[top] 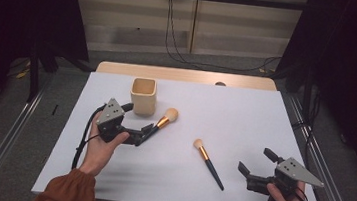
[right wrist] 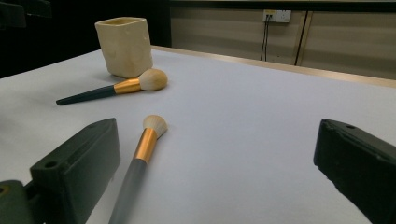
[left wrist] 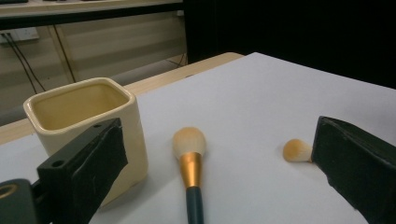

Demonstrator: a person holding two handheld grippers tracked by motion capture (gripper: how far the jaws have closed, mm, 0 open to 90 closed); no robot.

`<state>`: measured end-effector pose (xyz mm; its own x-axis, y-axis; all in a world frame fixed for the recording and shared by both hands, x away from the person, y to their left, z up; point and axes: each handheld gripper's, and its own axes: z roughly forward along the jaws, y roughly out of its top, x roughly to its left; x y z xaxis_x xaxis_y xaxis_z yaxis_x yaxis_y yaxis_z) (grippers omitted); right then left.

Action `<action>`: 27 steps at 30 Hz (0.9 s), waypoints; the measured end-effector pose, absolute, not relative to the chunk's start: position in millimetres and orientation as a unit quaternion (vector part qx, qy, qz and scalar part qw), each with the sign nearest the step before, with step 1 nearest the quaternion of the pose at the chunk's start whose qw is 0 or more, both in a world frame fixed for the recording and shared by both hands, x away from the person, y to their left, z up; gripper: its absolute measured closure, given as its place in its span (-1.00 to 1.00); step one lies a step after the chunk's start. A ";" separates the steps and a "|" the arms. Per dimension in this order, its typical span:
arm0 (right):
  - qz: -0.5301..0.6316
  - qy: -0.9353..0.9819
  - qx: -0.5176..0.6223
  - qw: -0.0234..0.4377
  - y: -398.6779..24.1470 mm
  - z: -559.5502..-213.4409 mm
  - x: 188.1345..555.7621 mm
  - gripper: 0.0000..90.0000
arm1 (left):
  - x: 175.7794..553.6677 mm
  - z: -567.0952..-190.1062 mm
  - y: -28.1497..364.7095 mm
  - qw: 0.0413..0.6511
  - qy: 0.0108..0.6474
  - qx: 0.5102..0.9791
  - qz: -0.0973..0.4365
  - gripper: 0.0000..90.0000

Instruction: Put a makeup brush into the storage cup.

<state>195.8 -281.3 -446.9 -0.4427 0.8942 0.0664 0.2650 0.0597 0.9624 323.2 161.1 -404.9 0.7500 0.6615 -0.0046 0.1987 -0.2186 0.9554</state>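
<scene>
A cream square cup (top: 144,96) stands on the white table (top: 245,112) at the back left. Just right of it lies a makeup brush (top: 166,117) with a gold ferrule and dark handle, its bristles pointing away. My left gripper (top: 149,131) is open at the brush's handle end; in the left gripper view the handle (left wrist: 194,200) lies between the wide jaws, with the cup (left wrist: 84,112) at the left. A second brush (top: 207,163) lies mid-table. My right gripper (top: 254,161) is open to its right; that brush (right wrist: 140,158) lies by its left jaw.
The table's wooden far edge (top: 184,75) shows beyond the white surface. Metal rails (top: 9,133) run along the floor on both sides, and cables (top: 181,55) trail on the floor behind. The table's right half is bare white surface.
</scene>
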 end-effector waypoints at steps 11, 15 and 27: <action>0.530 0.664 0.435 0.298 -281.3 -446.8 195.4 -0.99 | 345.1 -406.5 145.4 0.556 0.291 0.753 0.199 -0.95; 0.529 0.665 0.435 0.297 -281.5 -447.1 195.9 -0.99 | 355.6 -413.0 140.4 0.549 0.295 0.757 0.196 -0.95; 0.529 0.667 0.434 0.296 -281.4 -447.4 195.8 -0.99 | 371.2 -404.1 114.9 0.537 0.288 0.771 0.186 -0.95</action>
<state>195.8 -281.4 -447.4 -0.4479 0.8918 0.0638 0.2655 0.0645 0.9620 371.2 114.9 -404.1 0.7656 0.6430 -0.0223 0.2443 -0.2585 0.9346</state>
